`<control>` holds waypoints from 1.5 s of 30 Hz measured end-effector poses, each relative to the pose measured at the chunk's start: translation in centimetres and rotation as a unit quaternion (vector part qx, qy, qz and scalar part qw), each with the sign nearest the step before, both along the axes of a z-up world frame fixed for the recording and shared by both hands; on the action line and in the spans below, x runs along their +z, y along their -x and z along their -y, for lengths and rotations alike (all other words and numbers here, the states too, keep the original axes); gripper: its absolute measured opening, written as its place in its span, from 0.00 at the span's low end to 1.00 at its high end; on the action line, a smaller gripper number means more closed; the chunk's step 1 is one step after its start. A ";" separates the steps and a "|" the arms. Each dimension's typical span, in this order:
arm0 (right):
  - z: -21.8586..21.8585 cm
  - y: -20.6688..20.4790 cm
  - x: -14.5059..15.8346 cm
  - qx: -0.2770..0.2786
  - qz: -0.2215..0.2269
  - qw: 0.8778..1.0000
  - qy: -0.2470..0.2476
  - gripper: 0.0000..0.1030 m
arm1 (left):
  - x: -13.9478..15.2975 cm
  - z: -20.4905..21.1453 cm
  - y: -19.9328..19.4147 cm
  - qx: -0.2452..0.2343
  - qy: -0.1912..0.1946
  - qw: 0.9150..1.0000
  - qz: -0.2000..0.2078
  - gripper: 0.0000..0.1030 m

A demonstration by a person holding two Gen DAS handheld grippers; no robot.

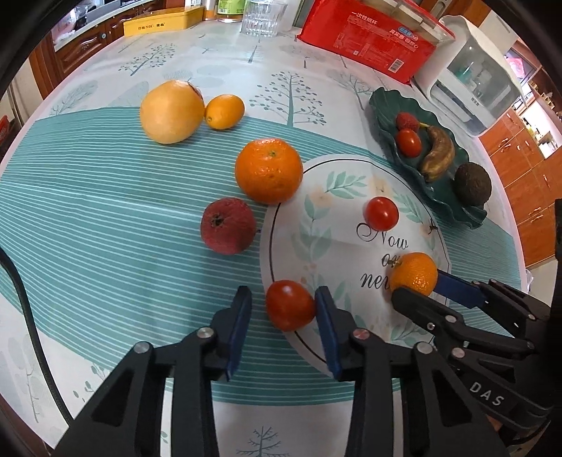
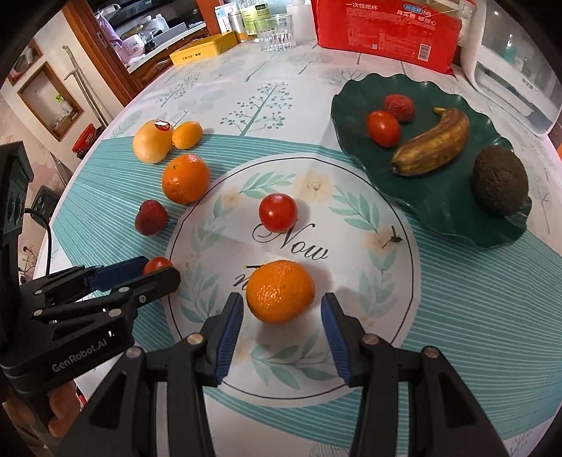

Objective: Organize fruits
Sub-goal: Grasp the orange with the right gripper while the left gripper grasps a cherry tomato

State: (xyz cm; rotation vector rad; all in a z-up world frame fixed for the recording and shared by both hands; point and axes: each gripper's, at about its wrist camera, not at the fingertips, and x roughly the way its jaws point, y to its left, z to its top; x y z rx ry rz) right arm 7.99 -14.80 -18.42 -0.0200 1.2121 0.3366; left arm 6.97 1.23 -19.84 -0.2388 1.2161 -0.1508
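A cherry tomato (image 1: 289, 306) lies on the cloth between the fingers of my left gripper (image 1: 283, 309). One pad touches it and a thin gap shows at the other, so the gripper is open. My right gripper (image 2: 281, 316) is open around a small mandarin (image 2: 280, 291), with room on both sides. Loose on the cloth lie a second cherry tomato (image 2: 278, 212), a big orange (image 1: 268, 170), a dark red bumpy fruit (image 1: 228, 225), a yellow round fruit (image 1: 171, 111) and a small orange fruit (image 1: 224, 111). The green leaf-shaped plate (image 2: 439, 197) holds a banana (image 2: 433, 144), a tomato, a red fruit and an avocado (image 2: 500, 184).
At the back of the table stand a red package (image 2: 386, 31), a clear glass (image 2: 277, 33), a yellow box (image 2: 205, 47) and a white appliance (image 2: 516, 70). The table's left edge drops off toward wooden cabinets. A dry stem piece (image 2: 391, 240) lies on the cloth.
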 end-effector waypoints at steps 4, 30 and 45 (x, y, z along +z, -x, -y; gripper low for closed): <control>0.0 -0.3 -0.3 0.002 -0.004 1.000 -0.004 0.45 | -0.1 0.3 0.1 -0.002 -0.001 1.000 0.000 0.26; -0.7 1.3 5.2 -0.008 0.050 0.999 -0.010 0.38 | 7.0 0.4 1.0 -0.061 -0.023 0.995 0.069 0.25; 3.4 2.9 15.8 -0.105 0.121 0.987 0.003 0.38 | 16.7 3.6 -0.5 -0.155 -0.018 0.977 0.146 0.25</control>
